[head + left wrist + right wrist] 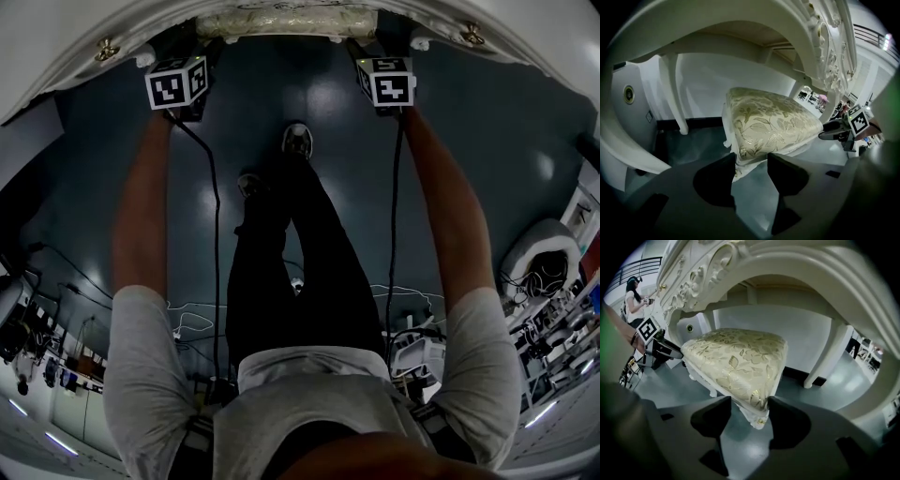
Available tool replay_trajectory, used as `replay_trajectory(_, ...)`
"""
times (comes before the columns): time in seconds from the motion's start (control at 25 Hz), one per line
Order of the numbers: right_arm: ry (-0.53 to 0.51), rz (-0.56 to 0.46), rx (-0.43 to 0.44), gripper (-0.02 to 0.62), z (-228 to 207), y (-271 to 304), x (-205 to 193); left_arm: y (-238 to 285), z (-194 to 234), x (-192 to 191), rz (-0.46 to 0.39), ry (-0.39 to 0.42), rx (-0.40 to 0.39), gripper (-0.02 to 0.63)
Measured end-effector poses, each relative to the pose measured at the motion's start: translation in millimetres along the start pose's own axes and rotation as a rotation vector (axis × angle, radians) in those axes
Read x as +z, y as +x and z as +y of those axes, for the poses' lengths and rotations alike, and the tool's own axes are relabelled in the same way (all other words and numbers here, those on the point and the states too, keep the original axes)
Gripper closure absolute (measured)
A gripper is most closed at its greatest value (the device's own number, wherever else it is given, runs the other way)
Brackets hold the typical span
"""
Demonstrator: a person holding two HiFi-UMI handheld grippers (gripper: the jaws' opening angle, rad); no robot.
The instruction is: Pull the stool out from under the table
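My left hand-held gripper (751,171) is clamped on the near corner of the stool (768,124). The gold-leafed cushion fills the gap between the jaws, and its white trim presses against the jaw on the left of the left gripper view. My right hand-held gripper (750,416) sits astride the stool's other near corner with its jaws standing wide apart. The cushion edge reaches both tips, but dark floor (740,437) shows between the white frame with its small gold stud and one jaw, so nothing is clamped there.

The stool is under the desk (740,18), tucked beneath the carved white arch, with a curved desk leg (677,93) behind it by the wall. From above, both my arms reach straight forward to the desk's edge, where a strip of the cushion peeks out. My shoe (297,139) is planted on the floor between the two marker cubes. In the right gripper view a person (633,301) stands far off to the left, beyond the desk's carved front.
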State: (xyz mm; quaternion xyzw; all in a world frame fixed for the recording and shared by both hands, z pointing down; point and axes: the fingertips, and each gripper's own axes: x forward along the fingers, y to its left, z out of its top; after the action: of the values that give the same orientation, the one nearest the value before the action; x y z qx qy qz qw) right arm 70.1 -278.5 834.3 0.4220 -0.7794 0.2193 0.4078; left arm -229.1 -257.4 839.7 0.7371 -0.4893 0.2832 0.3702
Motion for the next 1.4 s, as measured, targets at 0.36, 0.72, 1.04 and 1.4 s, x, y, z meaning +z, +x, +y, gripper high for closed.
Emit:
replay_trajectory(0.36, -0.002, 0.021, -0.006, 0.336, 10.1, -15.3, -19.1, -12.8, -10.1, -23.1, 0.025, 0.017, 0.026, 0.403)
replay_trajectory(0.72, -0.026, 0.001, -0.007, 0.341, 14.7, -18.4, -19.5, -24.7, -12.3, -31.0, 0.001, 0.014, 0.056, 0.411)
replay_trajectory(1.04, -0.052, 0.059, -0.005, 0.342, 19.1, -28.0, -36.0, -37.1, -26.0, -58.7, 0.076, 0.054, 0.079, 0.437)
replay_trajectory(1.4, -0.027, 0.040, 0.000, 0.339, 21.4, -28.9, -35.8, -36.5, -22.3, -57.6, 0.030, -0.043, 0.059, 0.430)
